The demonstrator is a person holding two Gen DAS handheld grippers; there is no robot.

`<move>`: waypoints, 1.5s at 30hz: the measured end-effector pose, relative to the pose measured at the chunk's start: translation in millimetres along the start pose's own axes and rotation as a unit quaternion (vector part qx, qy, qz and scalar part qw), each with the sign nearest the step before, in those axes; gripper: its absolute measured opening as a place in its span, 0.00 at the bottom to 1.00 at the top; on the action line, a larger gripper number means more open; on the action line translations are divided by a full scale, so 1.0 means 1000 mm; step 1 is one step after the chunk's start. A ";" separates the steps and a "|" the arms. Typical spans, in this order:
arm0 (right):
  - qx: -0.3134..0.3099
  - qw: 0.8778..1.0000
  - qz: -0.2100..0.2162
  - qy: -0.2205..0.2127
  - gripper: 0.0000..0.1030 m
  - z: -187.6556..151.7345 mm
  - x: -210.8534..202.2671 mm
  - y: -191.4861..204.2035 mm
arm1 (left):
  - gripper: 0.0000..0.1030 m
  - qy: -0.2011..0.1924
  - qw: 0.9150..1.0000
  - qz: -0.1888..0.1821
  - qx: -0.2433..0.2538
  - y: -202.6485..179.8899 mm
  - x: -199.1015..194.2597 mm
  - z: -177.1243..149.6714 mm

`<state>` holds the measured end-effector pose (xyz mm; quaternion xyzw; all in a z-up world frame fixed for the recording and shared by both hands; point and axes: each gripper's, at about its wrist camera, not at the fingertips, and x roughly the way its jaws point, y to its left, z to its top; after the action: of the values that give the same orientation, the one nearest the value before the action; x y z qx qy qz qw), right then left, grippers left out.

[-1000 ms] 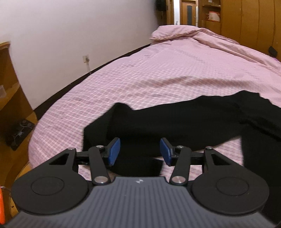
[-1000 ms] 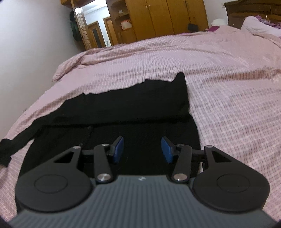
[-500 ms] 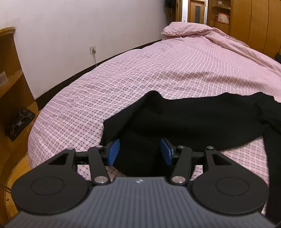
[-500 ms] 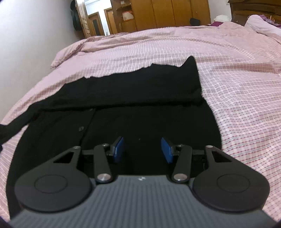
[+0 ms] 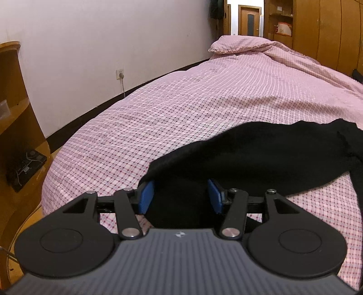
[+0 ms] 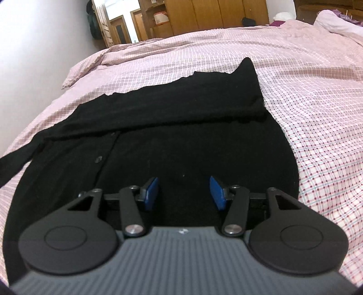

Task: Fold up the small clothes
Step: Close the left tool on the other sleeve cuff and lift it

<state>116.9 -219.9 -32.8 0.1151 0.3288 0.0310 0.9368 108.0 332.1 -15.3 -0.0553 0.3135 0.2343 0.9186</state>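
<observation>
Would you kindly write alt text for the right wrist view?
A black buttoned garment lies spread on a pink checked bedspread. The right gripper hangs over its near edge, jaws apart, holding nothing. Wooden wardrobes stand behind.

Black buttoned cardigan (image 6: 181, 140) lies spread flat, sleeve folded across.

Right tongs (image 6: 183, 192) hover low over the black cardigan (image 6: 181, 140), blue pads (image 6: 151, 193) parted, and the jaws have just been opening a touch with only dark knit showing in the gap, nothing pinched. The cardigan lies spread across the pink checked bed (image 6: 317, 118), a folded band running across its far part and a pointed corner reaching toward the bed's far side. A small button (image 6: 99, 159) sits left of centre. A sleeve (image 6: 15, 163) trails toward the bed's left edge. Wooden wardrobes (image 6: 215, 13) stand beyond.
</observation>
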 end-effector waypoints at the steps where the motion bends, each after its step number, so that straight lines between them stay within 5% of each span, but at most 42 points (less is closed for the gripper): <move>1: -0.002 1.000 -0.001 -0.001 0.51 0.000 0.000 0.001 | 0.56 -0.002 1.000 -0.002 -0.002 0.002 -0.003 -0.001; 15: -0.003 1.000 -0.004 -0.007 0.51 -0.002 0.000 0.004 | 0.60 0.008 0.999 0.024 -0.037 0.015 -0.005 -0.017; 23: -0.001 1.000 -0.005 -0.015 0.51 -0.004 0.000 0.004 | 0.64 0.019 0.997 -0.015 -0.075 0.015 0.006 -0.017; 28: 0.003 1.000 -0.005 -0.007 0.51 0.000 -0.001 0.004 | 0.27 -0.002 1.000 -0.016 -0.006 -0.004 0.003 -0.011; 30: 0.007 1.000 -0.002 -0.006 0.51 0.000 0.000 0.002 | 0.19 -0.011 1.000 -0.025 0.001 -0.007 -0.004 -0.006; 37: 0.015 1.000 0.000 -0.011 0.51 -0.001 -0.002 0.001 | 0.14 -0.054 0.992 -0.110 -0.007 -0.021 -0.044 0.019; 45: 0.042 0.999 0.001 -0.026 0.51 -0.004 -0.014 -0.001 | 0.14 -0.079 0.970 -0.230 -0.011 -0.066 -0.077 0.058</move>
<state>103.8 -221.5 -27.7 0.1560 0.3049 0.0154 0.9394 116.9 258.0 74.6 -0.1170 0.2161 0.0237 0.9690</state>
